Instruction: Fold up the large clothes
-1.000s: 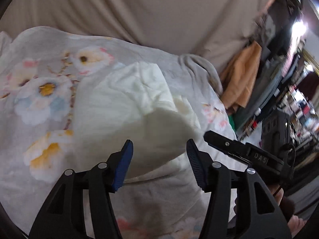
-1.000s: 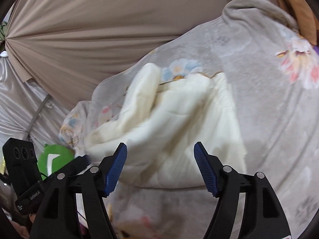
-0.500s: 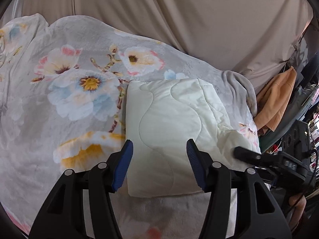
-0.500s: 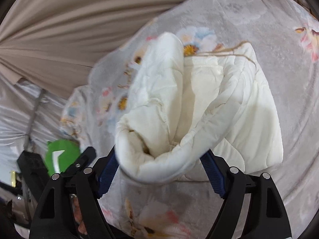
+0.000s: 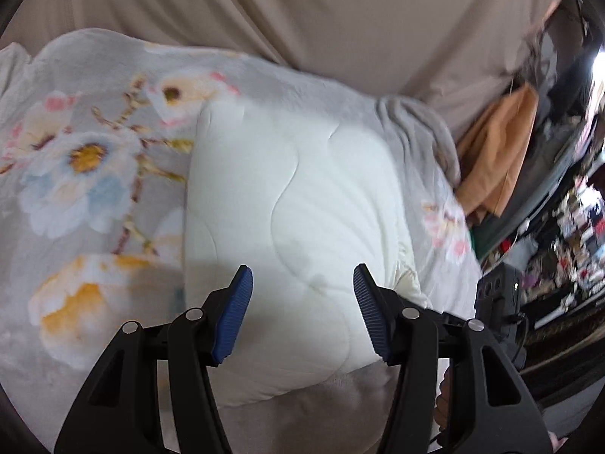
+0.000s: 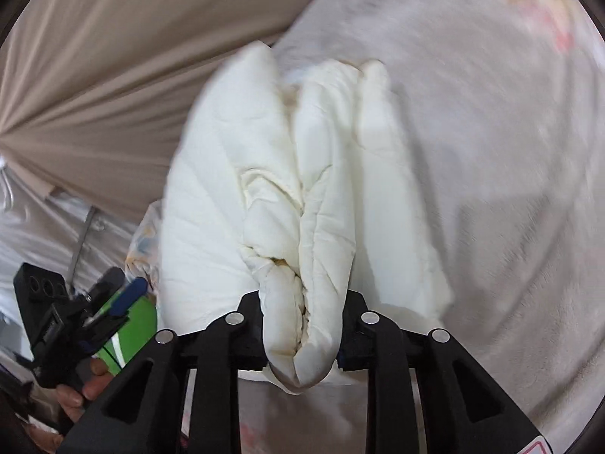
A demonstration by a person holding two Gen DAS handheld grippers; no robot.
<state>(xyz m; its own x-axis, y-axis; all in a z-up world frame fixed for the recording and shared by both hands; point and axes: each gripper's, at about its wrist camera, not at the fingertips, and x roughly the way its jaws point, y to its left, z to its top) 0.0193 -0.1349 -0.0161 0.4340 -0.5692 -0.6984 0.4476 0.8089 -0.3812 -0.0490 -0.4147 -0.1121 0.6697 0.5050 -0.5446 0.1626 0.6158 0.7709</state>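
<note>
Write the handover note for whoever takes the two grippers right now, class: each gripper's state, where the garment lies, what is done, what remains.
Right gripper: shut on a bunched edge of the cream quilted garment.
Left gripper: open, holding nothing, fingers over the garment's near part.
Garment: lies on the floral blanket, already folded into a thick, roughly rectangular bundle.
Left: probably lay the held edge down, then tidy the bundle.

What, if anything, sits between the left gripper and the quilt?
Nothing visible. The left gripper is open, and between its fingers the view shows only the white quilt lying on the floral blanket. The right gripper is already shut on the quilt's bunched edge.
</note>
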